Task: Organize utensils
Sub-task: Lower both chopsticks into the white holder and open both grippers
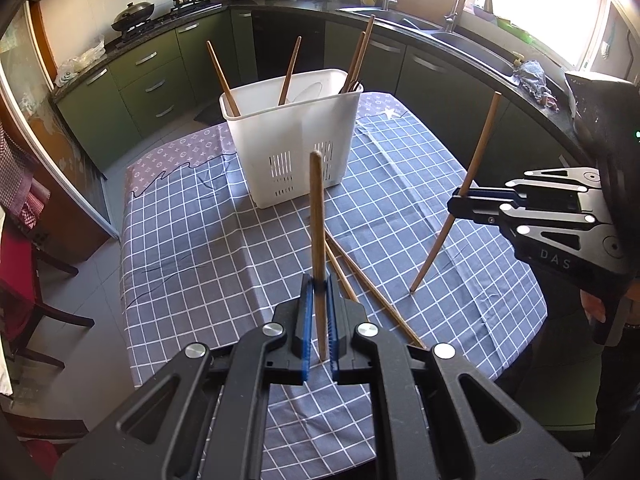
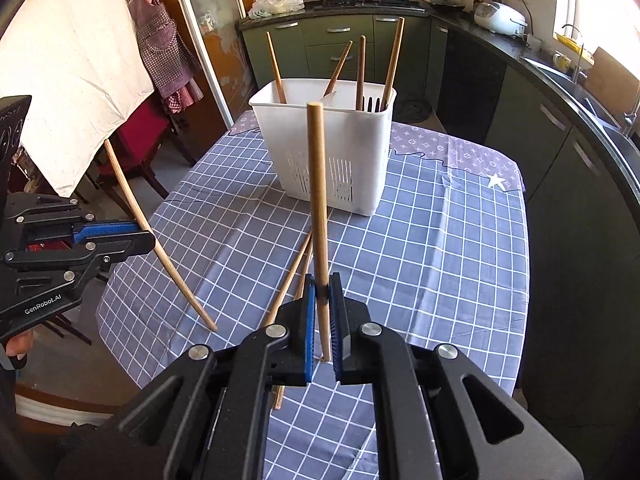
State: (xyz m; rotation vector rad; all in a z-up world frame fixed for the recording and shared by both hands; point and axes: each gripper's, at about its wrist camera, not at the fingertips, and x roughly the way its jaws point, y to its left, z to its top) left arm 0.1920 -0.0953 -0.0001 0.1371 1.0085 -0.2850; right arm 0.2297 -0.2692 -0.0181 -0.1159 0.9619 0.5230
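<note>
Two chopsticks in hand at once: left gripper [image 1: 319, 286] with jaws closed on a wooden chopstick [image 1: 317, 216], gripped low on the shaft, most of the length standing up toward the white caddy [image 1: 292, 152]; right gripper [image 2: 323, 292] likewise clamped on its own chopstick [image 2: 318, 200], held near the lower end and nearly upright. Two more chopsticks [image 1: 360, 280] lying crossed on the checked cloth of the worktop [image 1: 200, 240], between the grippers and the caddy. Several sticks already standing in the caddy's compartments. Light, stiff, slender wood by the look of it; smooth and round, so likely to pivot or slip between narrow pads. Best gripped nearer mid-length for control, then tipped point-down over an open compartment. Little risk of breakage; more risk of knocking the light plastic caddy.
</note>
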